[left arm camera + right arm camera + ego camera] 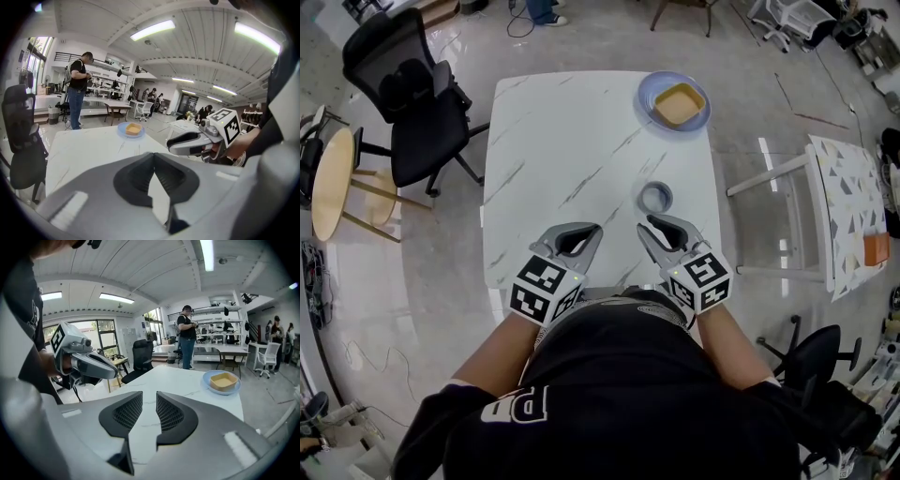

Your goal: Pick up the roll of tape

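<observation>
Tape roll [654,198] lies flat near the surface's [553,141] right edge, just beyond the right gripper [644,226], whose fingers are slightly parted and empty. At the near edge, the left gripper [598,227] has its fingers pressed together on nothing. Bare surface stretches far and left.

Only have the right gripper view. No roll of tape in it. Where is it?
Observer: Head view shows the roll of tape lying flat on the table, just ahead of the right gripper, below your frame.
Operator: I only see the left gripper from the side. Its jaws?
Observer: In its own view the left gripper has its jaws together at the tips, with nothing between them.
Operator: Where is the roll relative to the plate?
Observer: It lies roughly on the line from the right gripper to the blue plate, much nearer the gripper.
</observation>
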{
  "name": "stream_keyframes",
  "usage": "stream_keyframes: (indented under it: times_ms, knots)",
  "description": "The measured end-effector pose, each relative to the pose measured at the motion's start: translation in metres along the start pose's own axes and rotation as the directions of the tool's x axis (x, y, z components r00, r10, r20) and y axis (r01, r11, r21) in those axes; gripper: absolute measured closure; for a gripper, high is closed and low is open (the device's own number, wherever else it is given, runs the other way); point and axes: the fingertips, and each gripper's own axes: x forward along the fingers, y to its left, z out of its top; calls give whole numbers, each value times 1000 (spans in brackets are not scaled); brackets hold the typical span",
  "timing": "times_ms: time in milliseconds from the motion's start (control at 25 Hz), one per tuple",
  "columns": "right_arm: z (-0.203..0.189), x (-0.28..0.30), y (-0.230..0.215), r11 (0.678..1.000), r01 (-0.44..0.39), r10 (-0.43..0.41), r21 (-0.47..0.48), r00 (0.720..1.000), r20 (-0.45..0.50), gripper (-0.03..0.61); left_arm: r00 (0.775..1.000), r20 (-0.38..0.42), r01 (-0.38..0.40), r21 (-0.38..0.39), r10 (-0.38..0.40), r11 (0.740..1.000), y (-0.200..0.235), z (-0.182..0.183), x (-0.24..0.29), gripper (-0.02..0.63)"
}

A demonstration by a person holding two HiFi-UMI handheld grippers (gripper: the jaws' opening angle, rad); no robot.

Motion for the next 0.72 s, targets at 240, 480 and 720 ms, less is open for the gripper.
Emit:
stream_keyframes:
  times_ms: [240, 480, 720]
  knots:
    - [-23, 10, -24, 996, 33, -41, -82, 994, -101, 494, 1000, -13, -13, -21, 13, 1000, 9, -8, -3, 555]
    - [-76, 31, -46, 994, 59, -80, -91, 966, -245, 494, 1000, -10, -25, -40, 25, 999, 13, -12, -6, 555]
    - [-103, 53, -63, 987, 57, -107, -151, 933, -343, 494, 998, -21, -63, -78, 62, 995, 25, -22, -15, 555]
